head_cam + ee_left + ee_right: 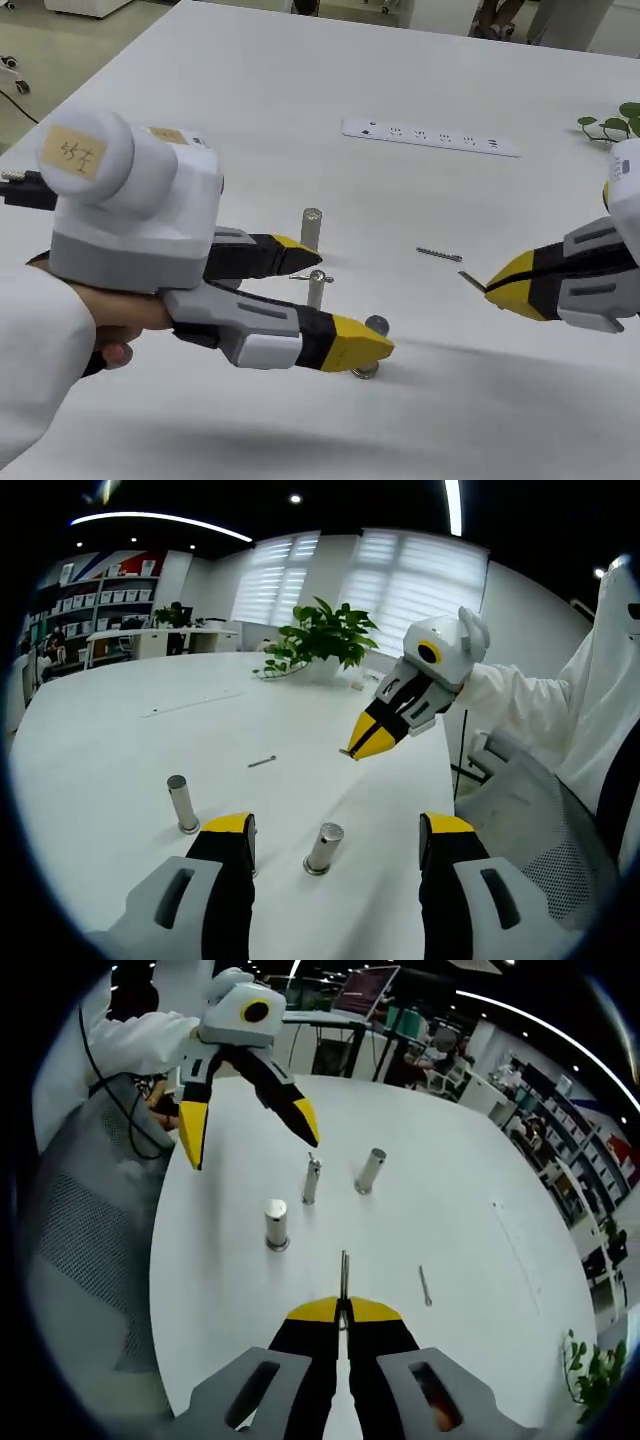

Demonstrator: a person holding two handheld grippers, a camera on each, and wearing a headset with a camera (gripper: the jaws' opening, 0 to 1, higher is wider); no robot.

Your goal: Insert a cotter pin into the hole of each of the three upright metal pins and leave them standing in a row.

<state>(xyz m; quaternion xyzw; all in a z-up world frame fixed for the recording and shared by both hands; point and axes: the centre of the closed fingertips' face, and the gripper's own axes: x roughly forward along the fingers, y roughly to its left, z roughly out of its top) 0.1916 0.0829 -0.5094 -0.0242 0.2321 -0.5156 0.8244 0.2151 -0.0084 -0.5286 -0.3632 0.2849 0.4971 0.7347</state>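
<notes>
Three metal pins (312,1180), white table (450,1190), window blinds (400,580)

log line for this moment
left tongs open by upright pins | right tongs shut on cotter pin | second cotter pin loose on table

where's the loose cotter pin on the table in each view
Head view: loose cotter pin right of centre, right of the far upright pin.
Left gripper view: cotter pin left of centre, up-right of that pin.
Right gripper view: cotter pin right of centre, below that pin.
Shared landmark: that pin.
</notes>
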